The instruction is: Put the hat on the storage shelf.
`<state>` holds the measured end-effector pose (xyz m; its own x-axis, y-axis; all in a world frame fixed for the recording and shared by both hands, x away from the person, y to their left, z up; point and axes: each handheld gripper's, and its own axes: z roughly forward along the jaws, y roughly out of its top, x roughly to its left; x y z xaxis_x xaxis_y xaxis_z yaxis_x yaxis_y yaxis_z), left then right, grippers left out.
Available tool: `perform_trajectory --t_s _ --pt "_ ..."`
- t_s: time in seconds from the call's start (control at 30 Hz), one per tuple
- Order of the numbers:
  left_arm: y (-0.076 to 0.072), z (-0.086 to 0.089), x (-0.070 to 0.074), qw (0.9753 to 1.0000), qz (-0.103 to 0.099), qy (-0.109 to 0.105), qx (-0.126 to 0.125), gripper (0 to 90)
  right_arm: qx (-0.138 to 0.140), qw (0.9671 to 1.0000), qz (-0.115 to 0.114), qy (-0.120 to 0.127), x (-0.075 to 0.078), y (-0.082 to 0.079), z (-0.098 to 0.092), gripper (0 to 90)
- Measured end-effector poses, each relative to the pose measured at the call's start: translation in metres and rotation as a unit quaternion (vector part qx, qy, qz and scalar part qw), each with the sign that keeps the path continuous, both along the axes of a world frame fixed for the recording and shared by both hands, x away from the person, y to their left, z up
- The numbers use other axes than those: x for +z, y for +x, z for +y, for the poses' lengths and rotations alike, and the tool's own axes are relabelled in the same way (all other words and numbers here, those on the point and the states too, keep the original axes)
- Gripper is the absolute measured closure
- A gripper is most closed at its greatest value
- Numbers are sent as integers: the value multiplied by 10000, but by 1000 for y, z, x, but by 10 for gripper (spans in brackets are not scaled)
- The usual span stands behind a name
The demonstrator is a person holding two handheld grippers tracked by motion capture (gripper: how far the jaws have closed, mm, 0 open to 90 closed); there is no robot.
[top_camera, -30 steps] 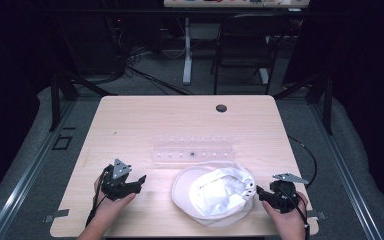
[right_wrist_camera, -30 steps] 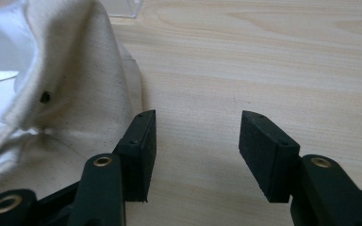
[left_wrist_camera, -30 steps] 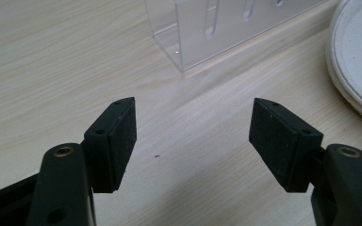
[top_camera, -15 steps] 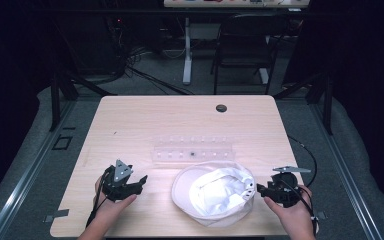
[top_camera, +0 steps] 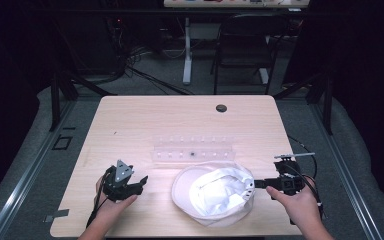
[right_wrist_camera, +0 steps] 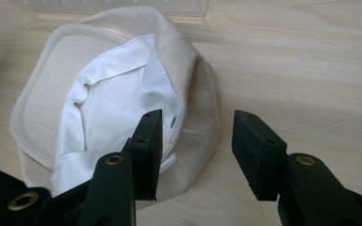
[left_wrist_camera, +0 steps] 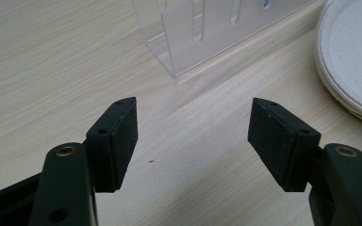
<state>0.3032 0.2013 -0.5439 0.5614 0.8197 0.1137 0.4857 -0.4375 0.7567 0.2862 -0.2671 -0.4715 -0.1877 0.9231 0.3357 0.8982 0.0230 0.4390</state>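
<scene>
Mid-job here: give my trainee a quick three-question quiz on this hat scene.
1. True or false: the right claw is shut on the hat.
2. What lies beyond the hat on the table? A) clear rack B) red bowl C) book
3. Which claw is nearer the hat?

Key:
1. False; its jaws are open at the hat's edge.
2. A, the clear rack.
3. The right one; the left claw is open over bare table.

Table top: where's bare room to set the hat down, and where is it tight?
Bare: the table's far strip between the clear rack and the dark hole, plus the left side beyond the left tool. Tight: near edge, where the hat sits against the rack with the right tool at its rim.
</scene>
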Motion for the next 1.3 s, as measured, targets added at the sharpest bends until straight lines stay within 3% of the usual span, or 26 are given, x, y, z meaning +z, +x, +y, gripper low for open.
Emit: perform_trajectory --t_s 0.23,0.27,0.3,0.47,0.63,0.87,1.0,1.13,1.3 --pt "-1 -1 0 10000 -44 48 -1 340 89 9994 283 187 -14 7 10 523" --pt "-1 -1 0 10000 -47 48 2 340 122 9993 309 187 -16 8 11 550" --pt "0 -1 -1 10000 -38 61 -1 340 165 9992 347 93 -19 8 16 704" --pt "1 1 -1 10000 -31 49 24 339 322 9986 412 42 -14 15 16 833" --pt "1 1 -1 10000 -86 32 37 343 293 9988 380 -85 -5 24 12 844" --pt "1 1 -1 9999 -102 6 46 349 157 9983 326 -467 8 50 7 844" --pt "1 2 -1 9999 -103 24 34 353 128 9968 457 -637 12 66 8 844" --pt "1 2 -1 10000 -89 14 41 353 97 9961 583 -655 11 70 10 838" --pt "1 3 -1 10000 -81 13 49 353 53 9947 833 -604 7 69 14 698"
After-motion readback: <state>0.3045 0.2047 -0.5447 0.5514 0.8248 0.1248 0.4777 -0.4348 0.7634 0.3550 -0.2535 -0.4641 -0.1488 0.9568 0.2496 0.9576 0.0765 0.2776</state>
